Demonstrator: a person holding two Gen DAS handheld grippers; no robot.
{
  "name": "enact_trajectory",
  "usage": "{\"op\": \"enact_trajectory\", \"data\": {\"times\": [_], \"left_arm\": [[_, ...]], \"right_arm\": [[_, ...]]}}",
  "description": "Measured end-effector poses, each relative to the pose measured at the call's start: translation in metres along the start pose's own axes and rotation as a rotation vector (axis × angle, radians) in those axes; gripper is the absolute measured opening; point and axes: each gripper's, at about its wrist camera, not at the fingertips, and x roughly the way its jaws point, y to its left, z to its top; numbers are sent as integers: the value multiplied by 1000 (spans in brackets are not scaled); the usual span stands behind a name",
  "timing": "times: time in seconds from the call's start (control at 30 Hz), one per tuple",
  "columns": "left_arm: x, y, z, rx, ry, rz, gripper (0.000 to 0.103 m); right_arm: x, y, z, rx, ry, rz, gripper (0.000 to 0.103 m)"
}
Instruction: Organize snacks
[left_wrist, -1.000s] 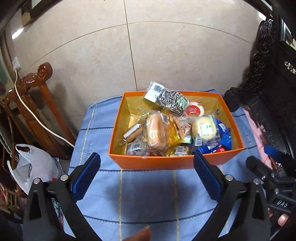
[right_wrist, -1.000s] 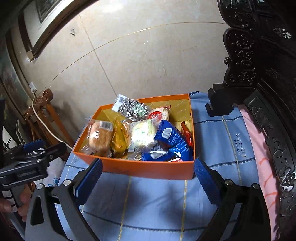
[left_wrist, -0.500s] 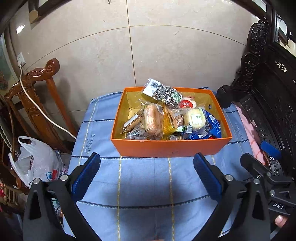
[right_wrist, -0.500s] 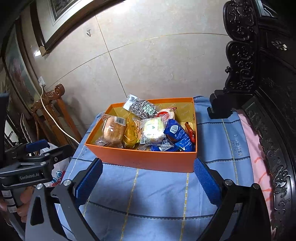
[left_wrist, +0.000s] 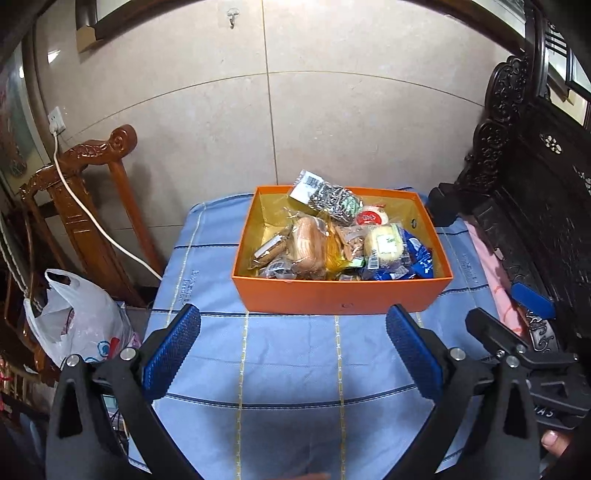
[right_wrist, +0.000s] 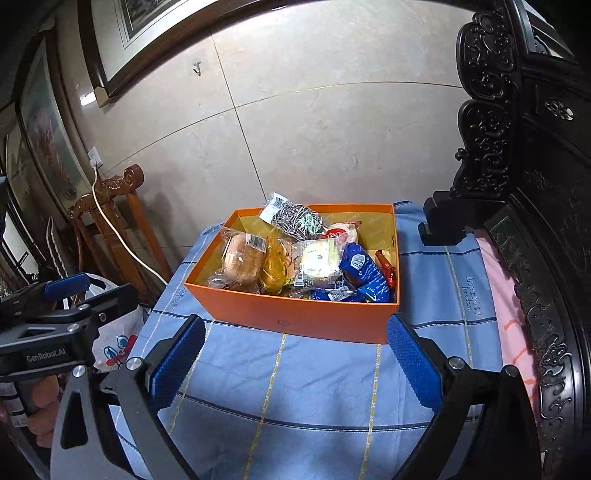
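Note:
An orange box (left_wrist: 340, 297) (right_wrist: 295, 321) stands on a blue striped cloth (left_wrist: 288, 365) (right_wrist: 325, 380), against the tiled wall. It holds several wrapped snacks: a bread roll (left_wrist: 308, 247) (right_wrist: 242, 258), a pale cake (left_wrist: 386, 242) (right_wrist: 319, 260), blue packets (left_wrist: 417, 258) (right_wrist: 364, 271), a silver-patterned pack (left_wrist: 328, 197) (right_wrist: 293, 216) and a red-labelled round one (left_wrist: 371, 218) (right_wrist: 340, 232). My left gripper (left_wrist: 293, 332) is open and empty, well back from the box's near wall. My right gripper (right_wrist: 295, 334) is also open and empty, just short of the box.
A carved brown wooden chair (left_wrist: 85, 192) (right_wrist: 110, 206) with a white cable (left_wrist: 96, 221) stands left of the cloth, with a white plastic bag (left_wrist: 74, 314) below. Dark carved furniture (left_wrist: 535, 184) (right_wrist: 517, 166) and a pink cloth (right_wrist: 513, 314) flank the right side.
Both grippers have drawn back and risen from the box, which now looks smaller and farther away. The snacks have not moved. Both grippers stayed open.

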Motion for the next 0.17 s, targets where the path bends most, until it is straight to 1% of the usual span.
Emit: {"op": "enact_trajectory", "data": {"times": [0.17], "left_arm": [[0, 2, 1, -4, 14, -11, 98]], "right_arm": [[-2, 1, -1, -3, 0, -3, 99]]}}
